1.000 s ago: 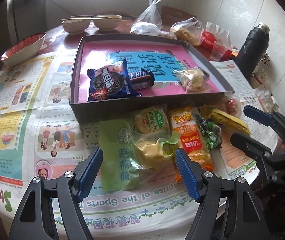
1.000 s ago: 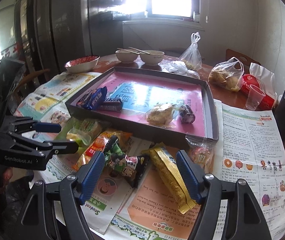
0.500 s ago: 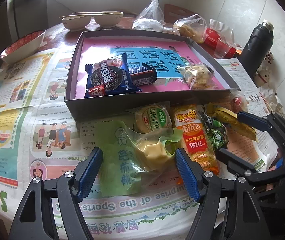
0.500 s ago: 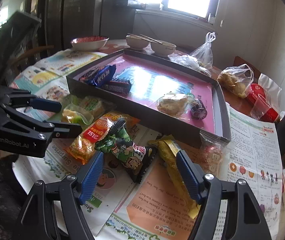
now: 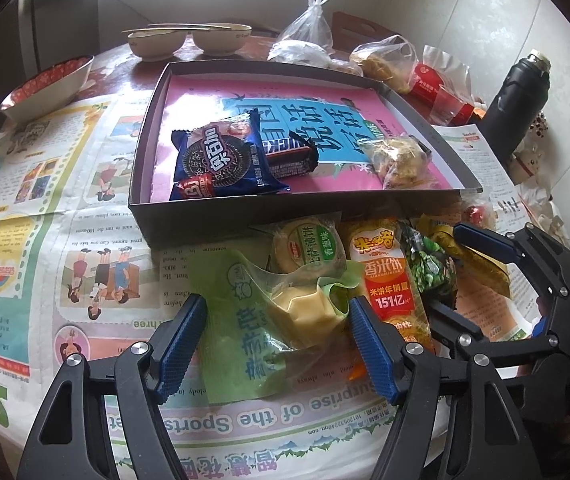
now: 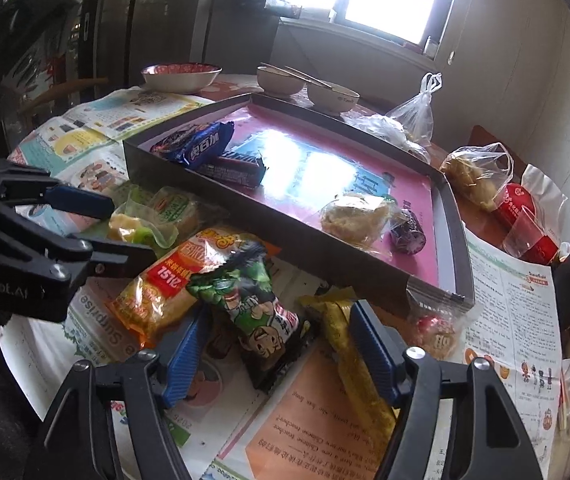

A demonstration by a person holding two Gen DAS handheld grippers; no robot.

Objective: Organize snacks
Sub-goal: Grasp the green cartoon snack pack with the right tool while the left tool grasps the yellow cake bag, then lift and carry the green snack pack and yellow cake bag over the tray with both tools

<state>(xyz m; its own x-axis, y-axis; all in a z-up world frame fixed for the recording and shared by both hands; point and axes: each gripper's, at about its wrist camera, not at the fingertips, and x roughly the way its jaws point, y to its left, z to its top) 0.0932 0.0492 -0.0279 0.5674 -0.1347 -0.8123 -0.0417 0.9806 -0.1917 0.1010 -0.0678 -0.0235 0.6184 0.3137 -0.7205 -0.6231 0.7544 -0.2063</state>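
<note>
A dark box tray (image 5: 213, 216) with a pink lining holds a blue Oreo pack (image 5: 221, 160), a dark bar (image 5: 289, 156) and a clear-wrapped pastry (image 5: 399, 160). In front of it lie loose snacks. My left gripper (image 5: 277, 332) is open around a green bag with a yellow cake (image 5: 281, 312). My right gripper (image 6: 277, 344) is open around a green cartoon snack pack (image 6: 253, 304), with an orange rice-cracker pack (image 6: 173, 280) to its left and a yellow pack (image 6: 349, 344) by its right finger. A round green-label biscuit (image 5: 309, 244) lies by the tray.
Newspapers (image 5: 37, 184) cover the round table. Bowls (image 5: 189, 40) with chopsticks and a red-patterned bowl (image 5: 49, 84) stand at the back. Plastic bags (image 5: 385, 56), a red packet with a cup (image 6: 525, 220) and a black flask (image 5: 521, 84) stand to the right.
Both grippers have moved forward and lower toward the loose snacks. The right gripper now straddles the green cartoon pack; the left sits closer around the green bag.
</note>
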